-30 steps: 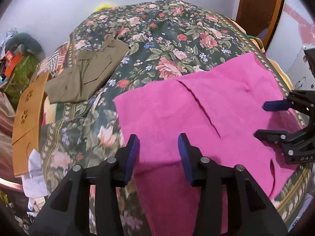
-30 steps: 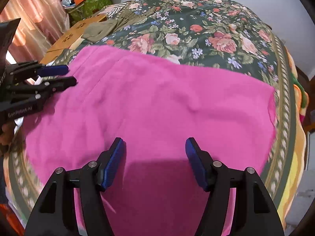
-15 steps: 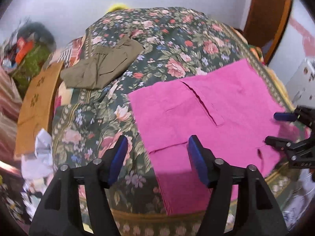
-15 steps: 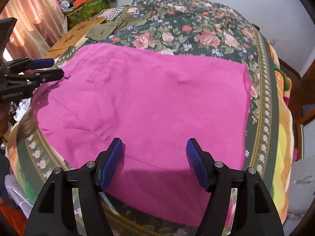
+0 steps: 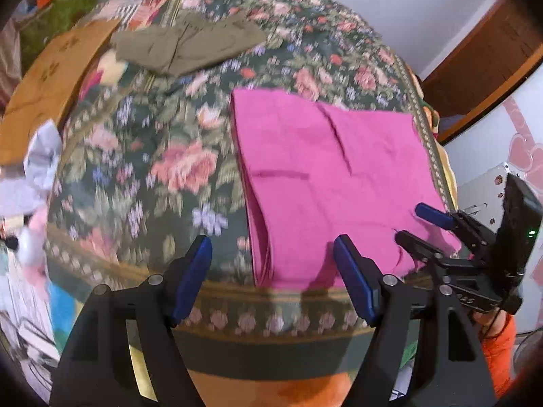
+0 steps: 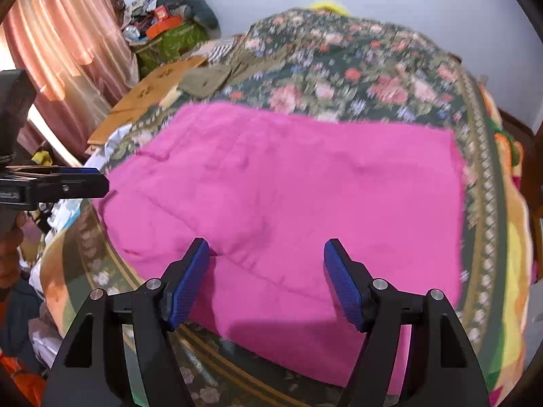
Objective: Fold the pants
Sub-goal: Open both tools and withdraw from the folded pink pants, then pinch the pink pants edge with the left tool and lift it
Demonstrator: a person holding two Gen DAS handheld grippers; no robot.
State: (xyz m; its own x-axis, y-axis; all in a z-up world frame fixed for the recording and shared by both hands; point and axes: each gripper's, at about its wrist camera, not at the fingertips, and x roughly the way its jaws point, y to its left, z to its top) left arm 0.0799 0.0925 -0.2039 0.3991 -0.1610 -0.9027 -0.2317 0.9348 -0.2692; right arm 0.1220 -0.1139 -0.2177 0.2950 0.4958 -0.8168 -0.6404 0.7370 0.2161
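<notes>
The pink pants (image 5: 325, 183) lie folded flat on the floral bedspread (image 5: 163, 156), near the bed's front edge. They fill the middle of the right wrist view (image 6: 305, 196). My left gripper (image 5: 273, 264) is open and empty, held above the front left corner of the pants. My right gripper (image 6: 266, 264) is open and empty over the near edge of the pants. It also shows in the left wrist view (image 5: 412, 224) at the pants' right corner. The left gripper's fingers (image 6: 85, 179) show at the left edge of the right wrist view.
Folded olive pants (image 5: 190, 42) lie at the far left of the bed. A brown cardboard sheet (image 5: 51, 81) lies along the bed's left side. A curtain (image 6: 61, 54) and a pile of clutter (image 6: 169, 27) stand beyond it. A wooden door (image 5: 482, 68) is at right.
Both grippers have pulled back from the pants toward the bed's front edge. More of the bedspread and the bed's edge shows now. The pants lie still.
</notes>
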